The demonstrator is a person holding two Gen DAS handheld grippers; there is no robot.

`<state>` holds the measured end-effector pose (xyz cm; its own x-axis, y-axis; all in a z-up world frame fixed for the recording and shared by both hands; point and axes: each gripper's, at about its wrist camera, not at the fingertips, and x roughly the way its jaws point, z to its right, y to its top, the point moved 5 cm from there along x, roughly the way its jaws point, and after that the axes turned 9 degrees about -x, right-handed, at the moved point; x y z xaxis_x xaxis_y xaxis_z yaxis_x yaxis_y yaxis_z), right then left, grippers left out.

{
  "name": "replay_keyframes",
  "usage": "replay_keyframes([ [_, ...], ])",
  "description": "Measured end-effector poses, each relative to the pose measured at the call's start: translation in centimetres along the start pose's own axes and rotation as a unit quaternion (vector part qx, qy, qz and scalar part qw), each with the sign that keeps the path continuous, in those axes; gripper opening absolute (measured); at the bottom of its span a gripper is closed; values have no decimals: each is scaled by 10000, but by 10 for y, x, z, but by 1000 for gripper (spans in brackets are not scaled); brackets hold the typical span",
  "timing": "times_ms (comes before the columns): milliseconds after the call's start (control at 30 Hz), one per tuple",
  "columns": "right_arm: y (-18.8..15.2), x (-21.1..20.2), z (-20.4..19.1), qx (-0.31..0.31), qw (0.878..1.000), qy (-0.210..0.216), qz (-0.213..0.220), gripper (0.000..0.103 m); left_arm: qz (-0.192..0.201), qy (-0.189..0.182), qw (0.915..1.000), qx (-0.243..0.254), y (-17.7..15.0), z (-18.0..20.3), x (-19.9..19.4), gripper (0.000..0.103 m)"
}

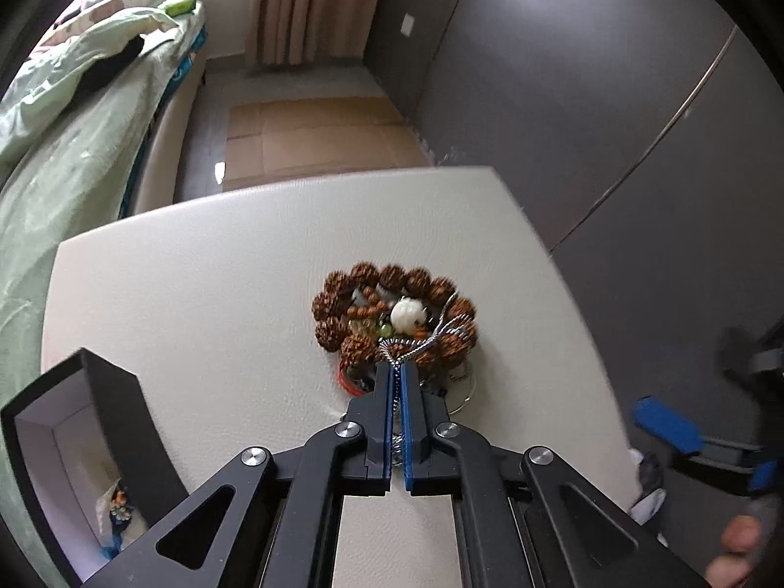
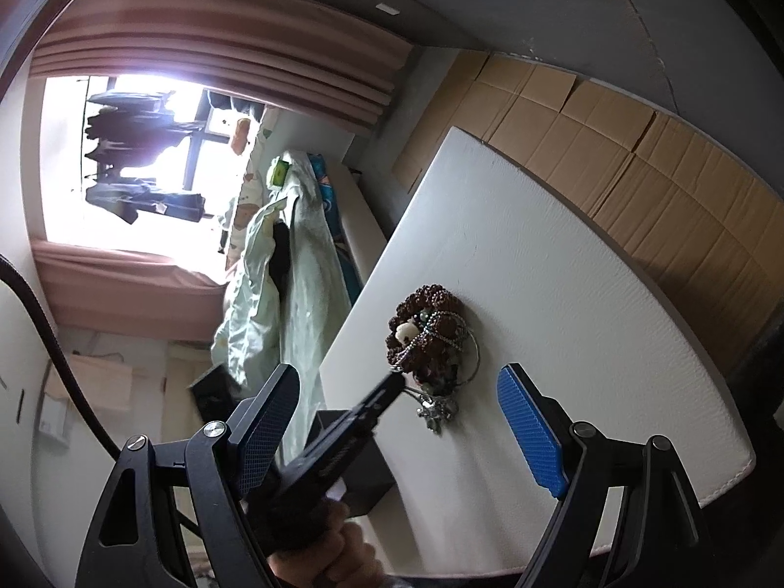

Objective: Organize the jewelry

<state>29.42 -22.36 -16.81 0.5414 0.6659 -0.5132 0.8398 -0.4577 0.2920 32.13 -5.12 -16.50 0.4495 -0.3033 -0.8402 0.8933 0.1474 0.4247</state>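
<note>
- black jewelry box (image 1: 88,446), lid open, sits at the table's left edge; small trinkets inside, too blurred to name
- jewelry pile (image 1: 392,323) mid-table: brown rough-bead bracelet (image 1: 387,277) ringing a white carved bead (image 1: 406,316), small green and amber beads, thin wire hoop (image 1: 463,394) at the near right side, red bit at the near left
- silver chain (image 1: 431,338) draped over the pile's near side
- white padded table (image 1: 196,269); flattened cardboard (image 1: 313,137) on the floor beyond it
- bed with pale green bedding (image 1: 63,147) at left, pink curtains (image 1: 299,5) behind, grey wall panels (image 1: 588,98) at right; bright window (image 2: 122,161) in the right wrist view
- left gripper (image 1: 397,367) pinched tight on the silver chain at the pile's near edge, blue pads nearly touching, chain running back between them
- right gripper (image 2: 402,421) spread wide, nothing between its pads, off the table near the pile's right; person's hand (image 2: 338,553) visible on the left tool's handle
</note>
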Motion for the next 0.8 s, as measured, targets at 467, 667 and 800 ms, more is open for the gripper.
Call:
replay_keyframes([
  [467,-6,29,-6,-168,9994,-105,-298,78,891,-708,9932,-232,26,7,-82,2],
  [667,-6,41,-9,-290,9986,-197,-400,70,1241,-968,9874,-180,31,13,-116,2],
  [800,-7,52,-9,-346,9977,-287,-515,69,1445,-1113,9831,-155,32,15,-136,2],
])
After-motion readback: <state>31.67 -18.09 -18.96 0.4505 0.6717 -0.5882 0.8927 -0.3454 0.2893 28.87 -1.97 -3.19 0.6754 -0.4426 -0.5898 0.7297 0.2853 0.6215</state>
